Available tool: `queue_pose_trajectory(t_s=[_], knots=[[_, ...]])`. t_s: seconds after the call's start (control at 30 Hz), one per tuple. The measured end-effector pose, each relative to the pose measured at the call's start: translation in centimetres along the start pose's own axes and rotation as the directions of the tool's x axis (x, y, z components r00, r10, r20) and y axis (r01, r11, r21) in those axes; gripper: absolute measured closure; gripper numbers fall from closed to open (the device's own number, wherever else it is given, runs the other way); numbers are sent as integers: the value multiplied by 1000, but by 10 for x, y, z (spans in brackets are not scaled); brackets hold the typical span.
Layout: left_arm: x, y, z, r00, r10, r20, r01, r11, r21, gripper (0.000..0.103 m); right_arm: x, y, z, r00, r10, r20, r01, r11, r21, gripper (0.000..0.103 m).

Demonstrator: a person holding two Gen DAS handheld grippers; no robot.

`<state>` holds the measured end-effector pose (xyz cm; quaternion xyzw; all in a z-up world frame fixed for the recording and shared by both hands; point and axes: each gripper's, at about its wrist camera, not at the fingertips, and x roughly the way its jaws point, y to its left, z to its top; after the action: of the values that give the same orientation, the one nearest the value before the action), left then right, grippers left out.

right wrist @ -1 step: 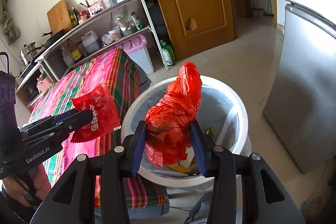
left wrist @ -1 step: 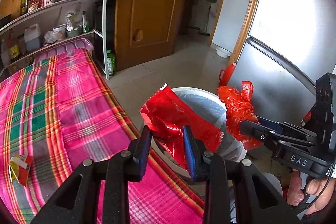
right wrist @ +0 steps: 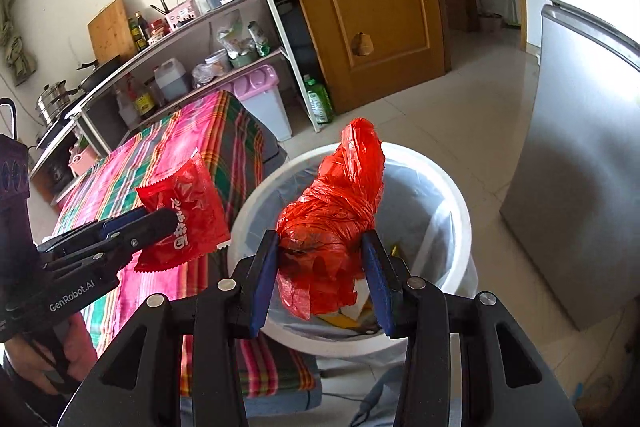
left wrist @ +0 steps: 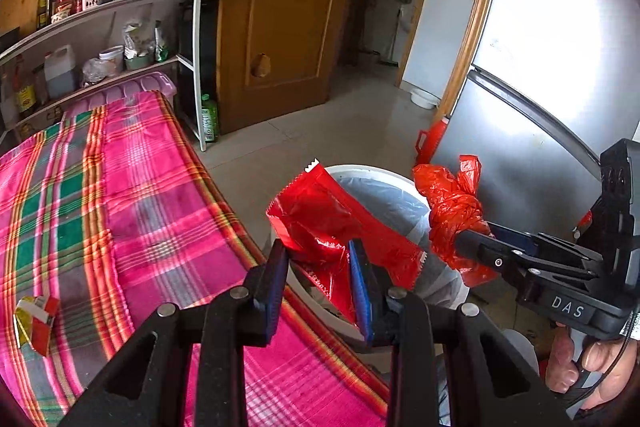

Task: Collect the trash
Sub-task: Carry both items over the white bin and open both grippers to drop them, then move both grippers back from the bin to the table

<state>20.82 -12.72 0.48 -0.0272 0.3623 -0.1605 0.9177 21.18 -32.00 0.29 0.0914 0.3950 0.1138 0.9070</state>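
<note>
A folded foil packet (left wrist: pixel 35 319) lies on the plaid-clothed bench (left wrist: pixel 120 211). The left gripper (left wrist: pixel 320 267) pinches a glossy red wrapper (left wrist: pixel 316 219); the right gripper (right wrist: pixel 320 259) clamps a crinkled red plastic bag (right wrist: pixel 336 203) over the round white lined bin (right wrist: pixel 452 187), scraps inside.

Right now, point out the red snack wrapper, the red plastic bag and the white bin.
red snack wrapper (left wrist: pixel 316 211): left wrist view, on its crinkled upper face.
red plastic bag (right wrist: pixel 336 211): right wrist view, on its bunched middle.
white bin (right wrist: pixel 460 195): right wrist view, on its far right rim.
</note>
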Motion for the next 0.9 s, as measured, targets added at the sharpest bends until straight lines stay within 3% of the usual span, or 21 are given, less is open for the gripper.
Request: queue_pose_trajectory(t_s=[0.43,0.53,0.9], knots=[[35,-15,2,998,-29,-63,29,1000,9,68,14,-17,-4,999,-8,-36,9,999,38,57],[35,-16,1,997,-34,-63,34,999,7,64,13,-17,-4,999,-9,-31,10,999,36,57],[12,-7,-2,999,-41,-12,41,999,-18,63,-5,2,-6,1000,4,1,-4,1000,-3,57]])
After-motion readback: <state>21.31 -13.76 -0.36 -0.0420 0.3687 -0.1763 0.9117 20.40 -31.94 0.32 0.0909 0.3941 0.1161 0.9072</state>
